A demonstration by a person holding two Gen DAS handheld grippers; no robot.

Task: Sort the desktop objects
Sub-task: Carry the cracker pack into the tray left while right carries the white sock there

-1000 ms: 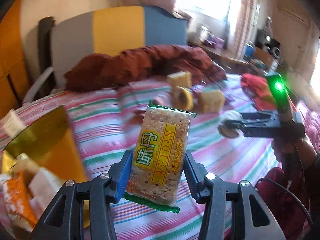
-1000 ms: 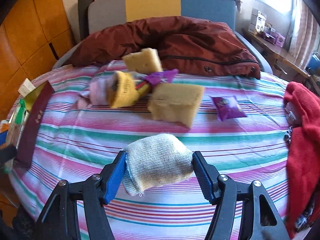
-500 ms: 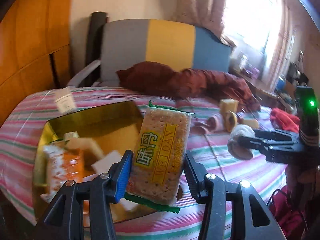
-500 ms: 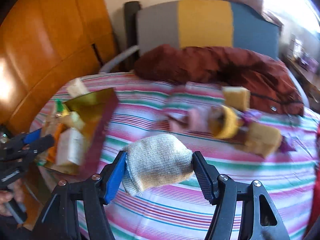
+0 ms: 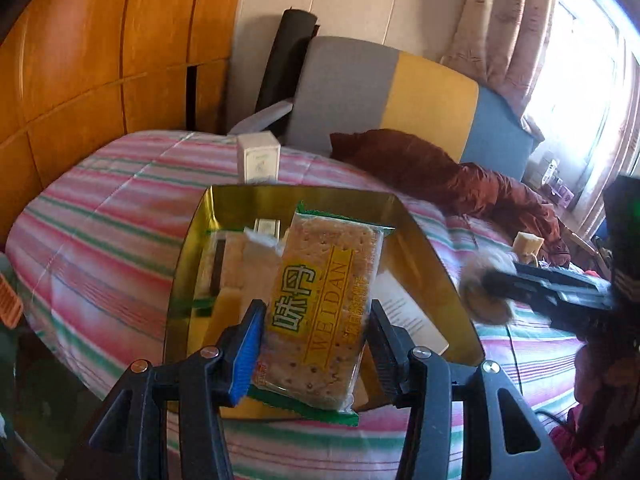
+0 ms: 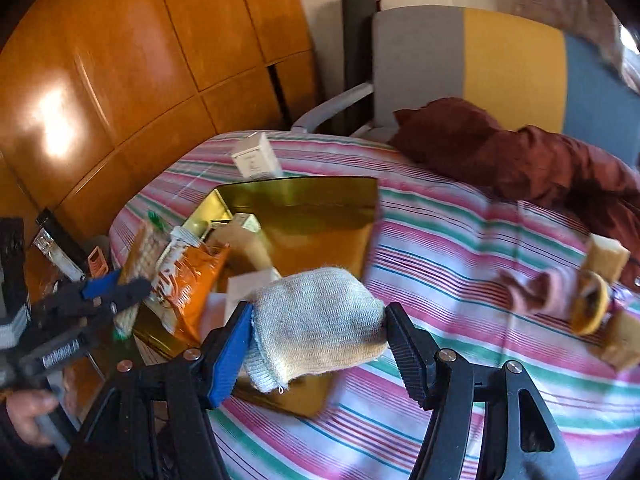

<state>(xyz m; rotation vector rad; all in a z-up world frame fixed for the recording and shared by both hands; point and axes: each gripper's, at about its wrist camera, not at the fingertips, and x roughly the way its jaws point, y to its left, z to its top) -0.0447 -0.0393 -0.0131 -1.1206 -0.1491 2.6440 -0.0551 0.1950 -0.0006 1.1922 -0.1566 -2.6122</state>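
My left gripper [image 5: 316, 340] is shut on a cracker packet [image 5: 324, 304] with a yellow label, held above the near part of a gold tray [image 5: 188, 248]. The tray holds several snack packs and small boxes. My right gripper [image 6: 318, 336] is shut on a rolled beige sock [image 6: 316, 316] and hangs over the tray's right edge [image 6: 360, 240]. In the right wrist view the left gripper [image 6: 116, 288] with the packet [image 6: 140, 256] shows at the left. In the left wrist view the right gripper with the sock [image 5: 484, 284] shows at the right.
The tray lies on a striped cloth [image 6: 460, 248]. A white carton [image 5: 258, 158] stands behind the tray. Sponge blocks [image 6: 604, 256] and a pink and yellow sock pile [image 6: 560, 296] lie to the right. A brown jacket [image 6: 520, 160], a chair and wooden panels are behind.
Both grippers have swung left from the sock and sponge pile to the gold tray, each still holding its item. The tray now lies under both.
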